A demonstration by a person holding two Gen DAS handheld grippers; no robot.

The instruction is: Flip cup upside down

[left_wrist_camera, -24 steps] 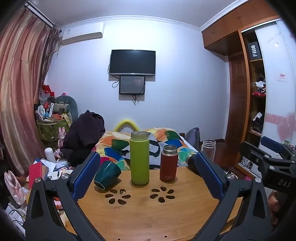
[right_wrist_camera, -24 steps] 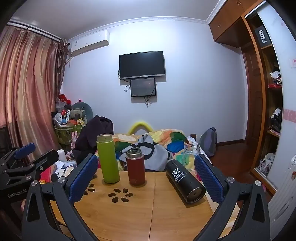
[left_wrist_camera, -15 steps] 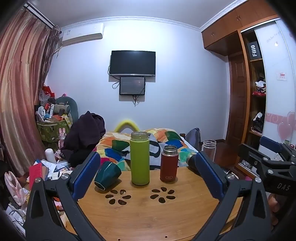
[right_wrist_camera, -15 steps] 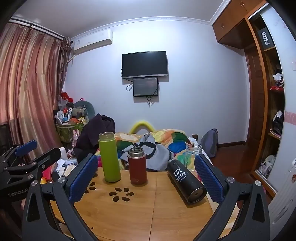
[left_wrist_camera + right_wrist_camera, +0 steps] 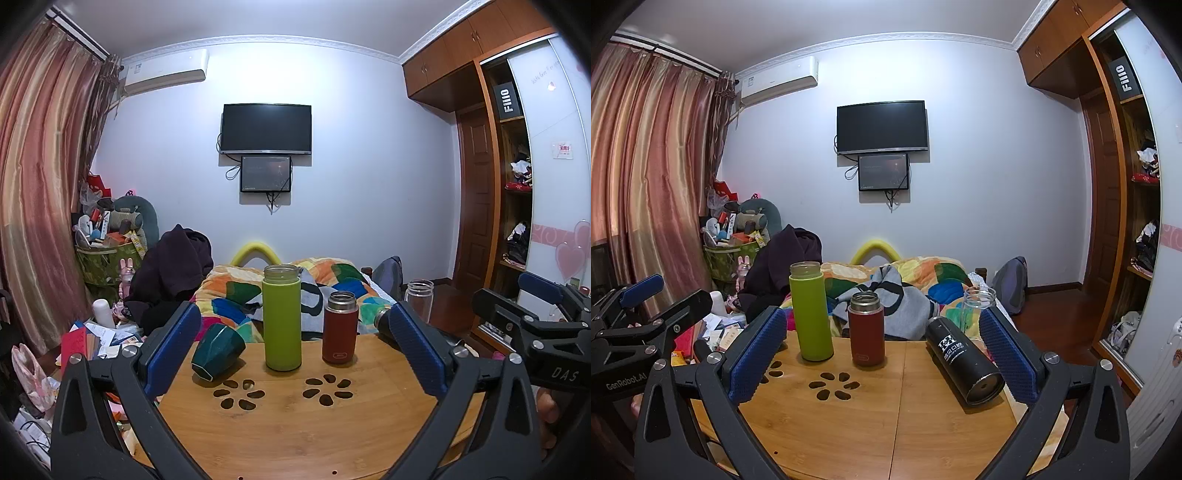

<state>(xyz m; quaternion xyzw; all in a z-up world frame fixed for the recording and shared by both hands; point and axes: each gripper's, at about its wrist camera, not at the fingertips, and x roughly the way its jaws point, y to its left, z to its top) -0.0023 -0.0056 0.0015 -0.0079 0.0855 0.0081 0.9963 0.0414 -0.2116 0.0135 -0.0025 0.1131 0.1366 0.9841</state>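
Bamboo worktop (image 5: 295, 424) is carrying a dark green cup (image 5: 217, 350) lying on its side just inside the wide-spread left claw (image 5: 295, 347)'s left finger, while the right claw (image 5: 882, 350) is gaping wide, empty.

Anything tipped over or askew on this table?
Two vessels lie on their sides: the dark green cup at the table's left, and the black flask at its right. The green bottle and red flask stand upright.
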